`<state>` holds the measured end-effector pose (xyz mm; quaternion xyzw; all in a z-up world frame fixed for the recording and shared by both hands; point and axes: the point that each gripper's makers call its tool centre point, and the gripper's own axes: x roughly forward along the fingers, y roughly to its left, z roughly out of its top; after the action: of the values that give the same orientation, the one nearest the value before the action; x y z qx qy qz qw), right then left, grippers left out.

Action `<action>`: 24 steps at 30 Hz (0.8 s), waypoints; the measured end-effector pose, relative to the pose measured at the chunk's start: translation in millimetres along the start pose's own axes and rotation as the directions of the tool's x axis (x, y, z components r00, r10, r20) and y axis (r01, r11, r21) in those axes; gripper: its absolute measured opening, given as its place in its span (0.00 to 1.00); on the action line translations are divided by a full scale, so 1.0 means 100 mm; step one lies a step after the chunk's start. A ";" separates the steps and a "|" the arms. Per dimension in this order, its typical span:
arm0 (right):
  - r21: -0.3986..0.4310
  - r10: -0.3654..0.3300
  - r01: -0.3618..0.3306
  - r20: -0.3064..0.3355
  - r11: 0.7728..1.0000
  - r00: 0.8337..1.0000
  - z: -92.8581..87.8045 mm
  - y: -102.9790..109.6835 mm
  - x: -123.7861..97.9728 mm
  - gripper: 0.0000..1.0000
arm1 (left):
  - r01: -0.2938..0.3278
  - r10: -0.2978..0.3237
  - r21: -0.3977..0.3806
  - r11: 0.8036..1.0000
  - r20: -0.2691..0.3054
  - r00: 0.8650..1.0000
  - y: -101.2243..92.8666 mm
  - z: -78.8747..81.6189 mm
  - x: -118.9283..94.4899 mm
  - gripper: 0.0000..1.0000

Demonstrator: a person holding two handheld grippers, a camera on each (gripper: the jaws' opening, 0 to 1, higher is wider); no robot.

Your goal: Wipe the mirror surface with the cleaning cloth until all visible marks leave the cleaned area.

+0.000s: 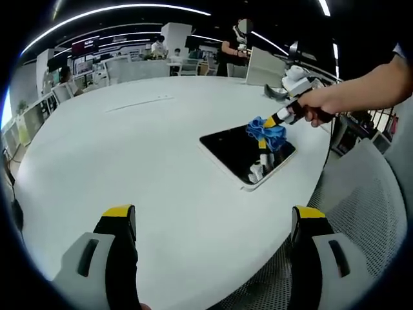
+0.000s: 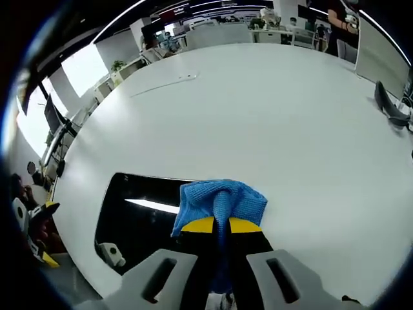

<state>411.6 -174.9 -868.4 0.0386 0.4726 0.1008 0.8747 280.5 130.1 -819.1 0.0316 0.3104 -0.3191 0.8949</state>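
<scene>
In the left gripper view, my left gripper [image 1: 210, 223] hangs wide open and empty over the bare white worktop [image 1: 129, 161]. Ahead and to the right lies the mirror [image 1: 242, 154], a dark flat rectangle near the worktop's edge, its long axis running diagonally from near right to far left in this view. My right gripper [image 1: 268, 124] reaches in from the right, pressing the blue cleaning cloth [image 1: 266, 132] onto the mirror's far end. In the right gripper view, my right gripper [image 2: 221, 226] is closed tight on the bunched cleaning cloth [image 2: 219, 200], which sits at the right end of the mirror [image 2: 139, 216]. I judge the cloth soft, light and floppy, best pinched at a gathered fold as now. The mirror looks thin, rigid, slick and fragile, so I would press gently and steady it at an edge.
</scene>
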 end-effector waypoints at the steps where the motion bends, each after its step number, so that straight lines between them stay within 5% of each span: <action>1: -0.001 0.000 0.000 0.000 1.000 1.000 0.01 0.00 0.01 0.01 | 0.000 0.000 0.000 1.000 -0.001 1.000 0.00 0.00 0.00 0.99; 24: -0.048 0.000 0.001 0.008 0.999 1.000 0.30 -0.04 0.18 0.01 | -0.009 0.009 -0.010 1.000 -0.013 1.000 0.03 -0.03 0.01 0.99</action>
<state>446.7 -173.8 -867.8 0.0181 0.4664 0.1116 0.8773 281.4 133.0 -822.4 0.0304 0.3177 -0.3131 0.8945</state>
